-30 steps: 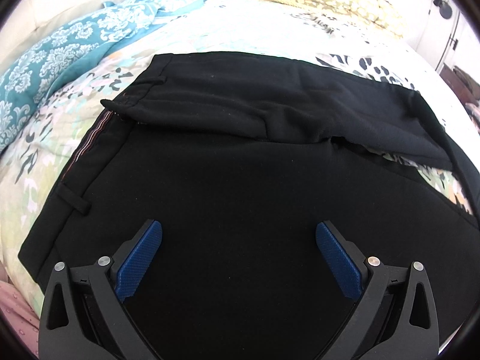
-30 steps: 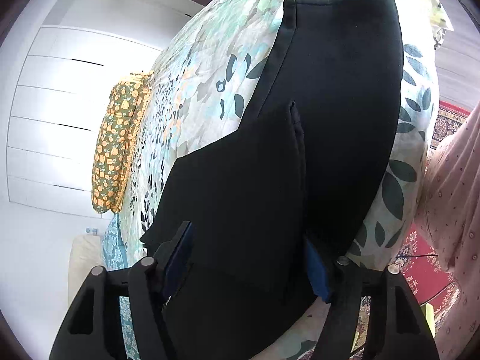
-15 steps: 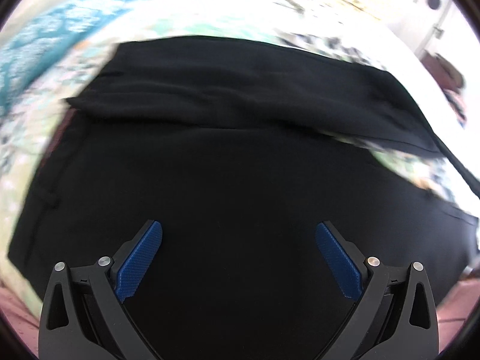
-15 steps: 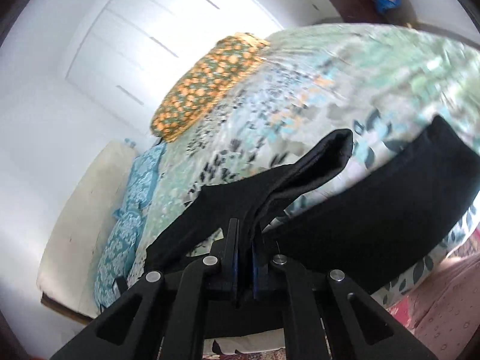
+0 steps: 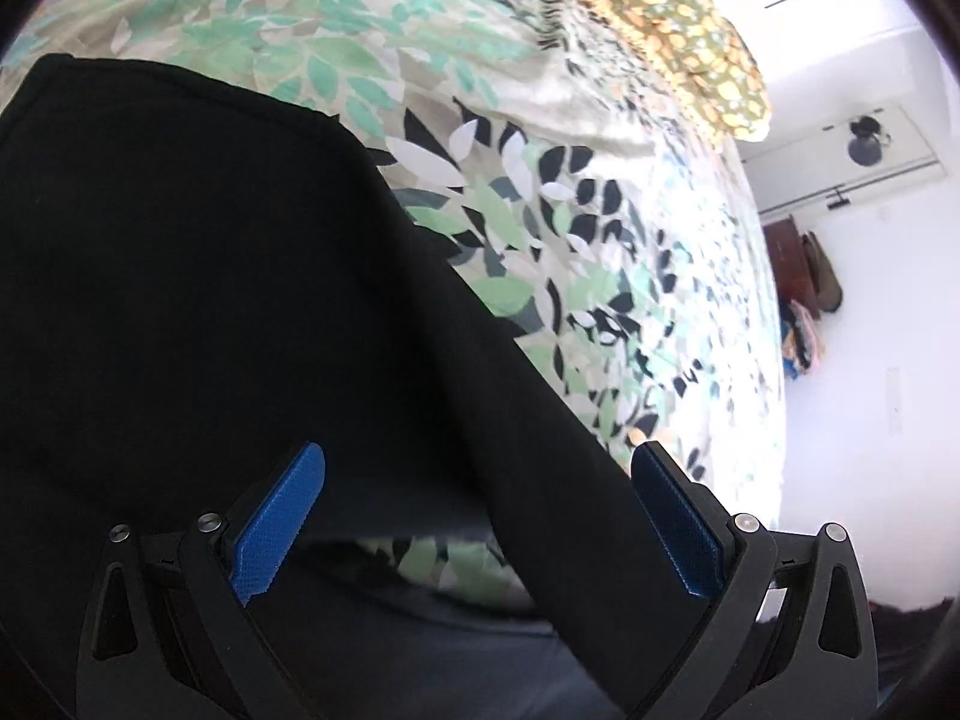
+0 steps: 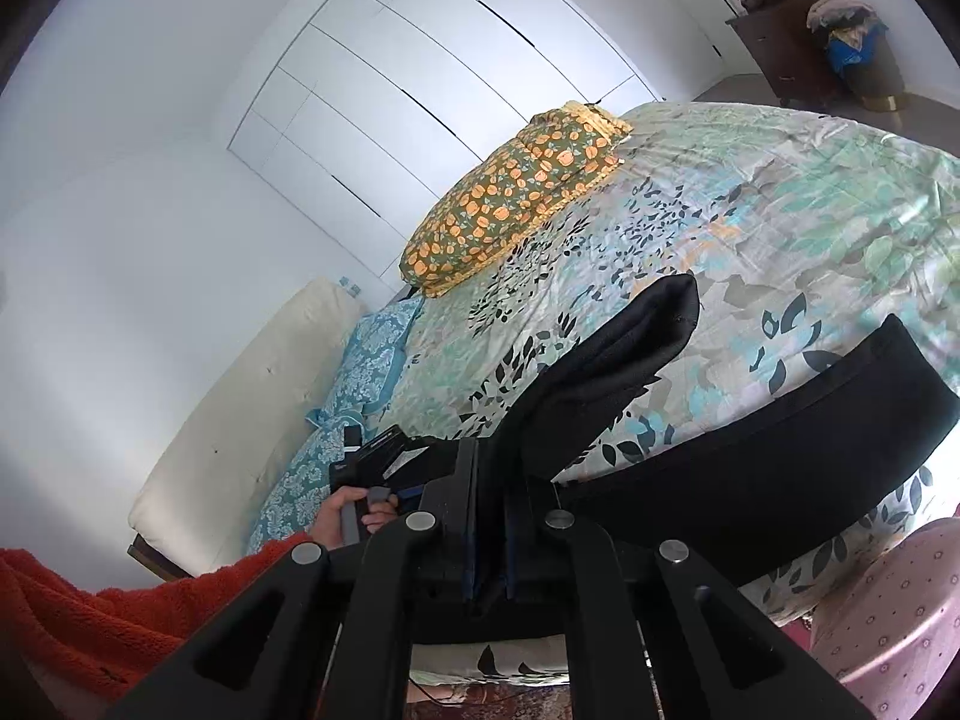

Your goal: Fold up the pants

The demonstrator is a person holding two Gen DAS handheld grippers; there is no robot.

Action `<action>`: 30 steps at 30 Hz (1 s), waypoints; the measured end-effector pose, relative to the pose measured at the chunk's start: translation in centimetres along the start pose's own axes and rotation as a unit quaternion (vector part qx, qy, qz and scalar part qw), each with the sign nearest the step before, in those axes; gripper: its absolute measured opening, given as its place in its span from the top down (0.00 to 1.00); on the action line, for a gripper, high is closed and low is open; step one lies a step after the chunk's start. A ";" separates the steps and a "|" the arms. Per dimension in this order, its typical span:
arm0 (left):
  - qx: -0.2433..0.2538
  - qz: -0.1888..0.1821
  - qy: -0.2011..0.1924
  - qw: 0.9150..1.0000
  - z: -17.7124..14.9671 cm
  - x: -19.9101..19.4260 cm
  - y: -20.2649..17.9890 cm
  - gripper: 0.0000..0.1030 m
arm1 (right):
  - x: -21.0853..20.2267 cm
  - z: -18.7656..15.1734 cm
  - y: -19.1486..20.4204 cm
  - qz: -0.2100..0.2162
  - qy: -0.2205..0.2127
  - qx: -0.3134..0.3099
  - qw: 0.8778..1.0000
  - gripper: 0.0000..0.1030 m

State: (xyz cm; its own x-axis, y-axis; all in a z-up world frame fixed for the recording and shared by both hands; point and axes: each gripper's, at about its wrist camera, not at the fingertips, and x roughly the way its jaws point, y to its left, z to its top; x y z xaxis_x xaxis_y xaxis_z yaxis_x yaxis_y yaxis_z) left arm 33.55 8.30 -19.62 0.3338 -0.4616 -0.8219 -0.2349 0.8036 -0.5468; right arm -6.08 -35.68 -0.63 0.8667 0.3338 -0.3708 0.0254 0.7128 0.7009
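Note:
The black pants [image 5: 180, 300] lie on a leaf-print bedspread [image 5: 570, 240]. In the left wrist view my left gripper [image 5: 477, 516] is open above them. Its blue pads [image 5: 282, 528] stand wide apart, and a raised strip of the black cloth runs diagonally between them without touching. In the right wrist view my right gripper [image 6: 489, 480] is shut on a fold of one pants leg [image 6: 618, 360]. That leg is lifted off the bed, with its hem end pointing up and away. The other leg [image 6: 780, 456] lies flat across the bed's near edge.
An orange-flowered pillow [image 6: 516, 198] and a blue patterned pillow [image 6: 372, 348] lie at the head of the bed by a cream headboard [image 6: 240, 420]. A hand in an orange sleeve [image 6: 90, 600] holds the left gripper's handle. White wardrobe doors, a dark dresser [image 6: 786, 48], pink cloth [image 6: 888, 618].
My right gripper has shut on a fold of the pants leg and lifted it off the bed. My left gripper has swung right along the pants and stayed open.

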 end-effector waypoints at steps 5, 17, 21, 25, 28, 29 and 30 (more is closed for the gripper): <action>-0.026 0.021 -0.005 0.999 1.2 0.9 0.7 0.20 | -1.5 0.2 -0.8 0.027 0.000 0.014 1.000 0.93; -0.071 -0.051 -0.052 0.995 2.4 -3.7 1.2 0.97 | -1.6 4.4 -5.8 0.002 -0.005 0.035 0.999 0.94; 0.020 -0.062 -0.197 0.978 0.5 -17.4 -1.5 0.96 | 3.3 8.4 -6.8 0.012 0.009 0.018 1.000 0.94; 0.063 -0.005 -0.272 0.960 -7.7 -24.1 1.3 0.90 | 7.3 10.5 -7.1 -0.028 0.042 -0.035 0.998 0.93; 0.036 0.032 -0.195 0.980 -14.2 -19.6 5.3 0.90 | 8.9 10.2 -10.3 -0.083 0.079 -0.034 0.993 0.93; 0.027 0.037 -0.154 0.987 -16.0 -17.0 6.5 0.91 | 9.3 9.8 -11.3 -0.113 0.096 -0.043 0.988 0.93; 0.017 0.041 -0.119 0.992 -17.3 -14.6 7.4 0.92 | 9.5 9.3 -12.4 -0.145 0.115 -0.055 0.981 0.93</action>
State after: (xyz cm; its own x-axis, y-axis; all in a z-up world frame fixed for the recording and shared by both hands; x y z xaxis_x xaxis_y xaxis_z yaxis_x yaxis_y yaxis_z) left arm 11.18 14.52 -14.42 0.5217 -0.2947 -0.8006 -0.2418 0.8489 -0.4700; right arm 6.53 -47.09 -7.17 0.6958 0.2280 -0.6810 0.1895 0.8564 0.4804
